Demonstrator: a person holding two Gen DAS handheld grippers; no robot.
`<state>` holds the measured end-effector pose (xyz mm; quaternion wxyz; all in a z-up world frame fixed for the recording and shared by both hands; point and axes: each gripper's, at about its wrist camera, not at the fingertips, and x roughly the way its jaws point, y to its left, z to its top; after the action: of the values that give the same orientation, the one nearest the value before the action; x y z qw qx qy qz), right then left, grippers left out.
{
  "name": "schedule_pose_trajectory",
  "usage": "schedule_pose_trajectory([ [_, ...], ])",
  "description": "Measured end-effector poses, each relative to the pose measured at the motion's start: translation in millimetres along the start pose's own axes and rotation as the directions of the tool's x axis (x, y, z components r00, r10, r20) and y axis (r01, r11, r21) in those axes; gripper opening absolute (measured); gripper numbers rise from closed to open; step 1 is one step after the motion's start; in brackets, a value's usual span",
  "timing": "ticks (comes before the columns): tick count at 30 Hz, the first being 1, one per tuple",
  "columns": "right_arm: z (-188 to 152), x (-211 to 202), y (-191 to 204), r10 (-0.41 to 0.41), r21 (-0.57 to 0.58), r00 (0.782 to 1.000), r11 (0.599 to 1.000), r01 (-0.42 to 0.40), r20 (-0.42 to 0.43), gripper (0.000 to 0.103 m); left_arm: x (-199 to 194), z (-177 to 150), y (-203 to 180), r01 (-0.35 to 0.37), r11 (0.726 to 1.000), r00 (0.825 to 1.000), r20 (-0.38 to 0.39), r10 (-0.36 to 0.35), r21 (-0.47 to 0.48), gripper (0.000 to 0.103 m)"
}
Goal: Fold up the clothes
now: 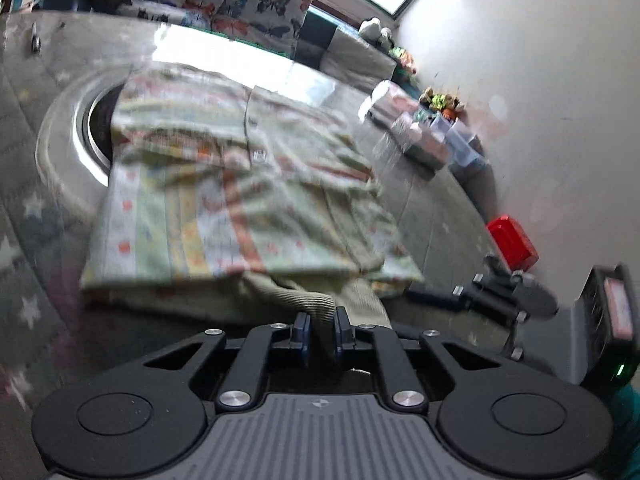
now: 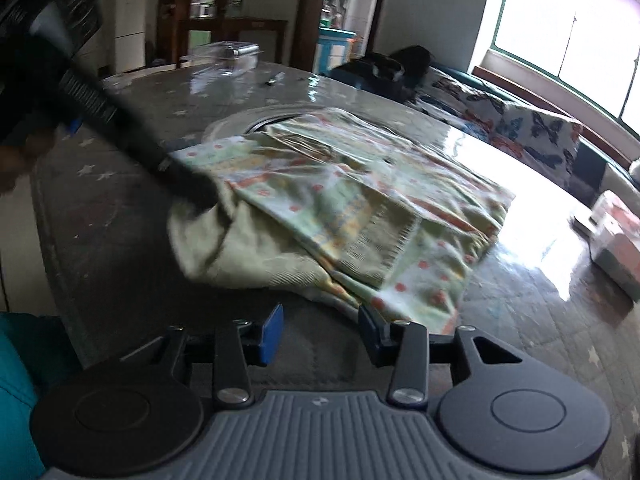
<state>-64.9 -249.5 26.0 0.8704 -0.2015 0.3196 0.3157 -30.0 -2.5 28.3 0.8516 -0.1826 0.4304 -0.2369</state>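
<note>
A pale green patterned garment (image 1: 240, 200) with orange and yellow stripes lies partly folded on the round grey table (image 1: 48, 80). My left gripper (image 1: 322, 326) is shut on its ribbed green hem (image 1: 320, 300) at the near edge. In the right wrist view the same garment (image 2: 360, 208) lies in front of my right gripper (image 2: 322, 334), which is open and empty just short of the near corner. The left gripper (image 2: 192, 192) shows there as a dark blur gripping the garment's left end. The right gripper (image 1: 460, 296) shows in the left wrist view, to the garment's right.
A round metal-rimmed hole (image 1: 92, 128) lies under the garment's far side. A red box (image 1: 512, 242) and clear containers (image 1: 424, 136) stand at the table's right. A clear plastic box (image 2: 232, 54) sits at the far edge. A butterfly-print sofa (image 2: 520, 128) stands beyond.
</note>
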Motion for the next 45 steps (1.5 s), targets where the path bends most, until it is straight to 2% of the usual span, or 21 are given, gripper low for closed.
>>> schedule_pose_trajectory([
  [1,1.9,1.5,1.3,0.001,-0.006,1.0,1.0,-0.001,0.006,0.049,-1.0,4.0,-0.2,0.002,1.0,1.0,0.008,-0.002,0.001,0.012],
  [5,17.4,11.3,3.1,0.011,-0.002,0.998,1.0,-0.011,0.057,0.048,-4.8,19.8,-0.8,0.008,1.0,0.999,0.042,-0.008,0.008,0.012],
  [8,29.8,19.4,-0.7,0.034,0.03,0.996,0.999,-0.036,0.084,0.038,-6.3,30.9,-0.4,0.008,1.0,0.998,0.063,-0.009,0.014,0.012],
  [9,33.9,22.3,-3.5,0.048,0.048,0.995,0.997,-0.052,0.086,0.025,-7.2,31.9,0.9,0.005,1.0,0.998,0.065,-0.006,0.021,0.013],
  [11,41.6,26.4,-11.5,0.067,0.095,0.994,0.993,-0.075,0.092,0.019,-9.3,33.2,3.7,-0.001,0.999,0.998,0.07,-0.001,0.036,0.014],
  [13,48.0,28.1,-19.8,0.074,0.133,0.992,0.987,-0.087,0.1,0.016,-14.2,32.2,6.7,-0.014,0.998,0.997,0.082,0.009,0.058,0.023],
  [15,53.9,28.2,-28.1,0.081,0.167,0.991,0.981,-0.098,0.109,0.015,-24.6,25.5,10.3,-0.047,0.995,0.993,0.116,0.037,0.091,0.053],
  [16,56.1,28.0,-31.0,0.081,0.177,0.99,0.979,-0.101,0.113,0.014,-26.6,22.4,11.3,-0.075,0.991,0.99,0.128,0.061,0.113,0.056],
  [21,67.0,28.5,-39.8,0.077,0.209,0.989,0.972,-0.103,0.128,0.012,-30.7,8.1,14.4,-0.219,0.947,0.966,0.19,0.176,0.235,0.069],
  [24,71.3,29.6,-40.0,0.07,0.21,0.989,0.973,-0.098,0.133,0.012,-22.7,1.3,11.9,-0.289,0.899,0.949,0.221,0.224,0.328,0.069],
  [26,71.4,30.1,-39.9,0.067,0.215,0.989,0.972,-0.094,0.132,0.011,-15.0,-4.0,9.1,-0.333,0.854,0.936,0.246,0.25,0.399,0.069],
  [28,70.1,29.0,-39.3,0.065,0.221,0.989,0.971,-0.093,0.131,0.01,-7.6,-9.9,8.0,-0.356,0.815,0.929,0.264,0.258,0.457,0.069],
  [29,69.1,28.1,-38.8,0.064,0.223,0.989,0.97,-0.093,0.133,0.01,-4.9,-11.8,8.5,-0.363,0.799,0.927,0.269,0.26,0.479,0.064],
  [30,67.9,27.1,-38.3,0.063,0.225,0.989,0.97,-0.092,0.135,0.009,-2.3,-13.6,9.2,-0.37,0.784,0.925,0.274,0.263,0.499,0.052],
  [31,66.9,26.4,-37.9,0.062,0.228,0.989,0.969,-0.092,0.137,0.008,-1.8,-14.4,11.2,-0.371,0.777,0.925,0.277,0.26,0.508,0.046],
  [33,64.0,24.8,-36.0,0.061,0.233,0.987,0.968,-0.094,0.145,0.007,-1.5,-15.5,15.6,-0.371,0.767,0.925,0.282,0.255,0.523,0.025],
  [34,62.4,23.9,-34.8,0.06,0.235,0.987,0.967,-0.095,0.15,0.006,-1.4,-16.1,17.7,-0.371,0.762,0.925,0.285,0.252,0.53,0.02],
  [36,59.5,20.1,-31.5,0.06,0.236,0.985,0.967,-0.098,0.162,0.005,-8.5,-19.0,15.8,-0.356,0.773,0.93,0.282,0.236,0.525,0.012],
  [41,54.2,-4.0,-26.9,0.075,0.218,0.979,0.969,-0.117,0.192,0.005,-27.3,-26.5,10.1,-0.315,0.802,0.941,0.276,0.194,0.508,0.01],
  [45,49.4,-35.9,-19.0,0.116,0.187,0.973,0.97,-0.154,0.201,0.005,-42.4,-32.5,5.5,-0.281,0.823,0.949,0.272,0.16,0.494,0.009],
])
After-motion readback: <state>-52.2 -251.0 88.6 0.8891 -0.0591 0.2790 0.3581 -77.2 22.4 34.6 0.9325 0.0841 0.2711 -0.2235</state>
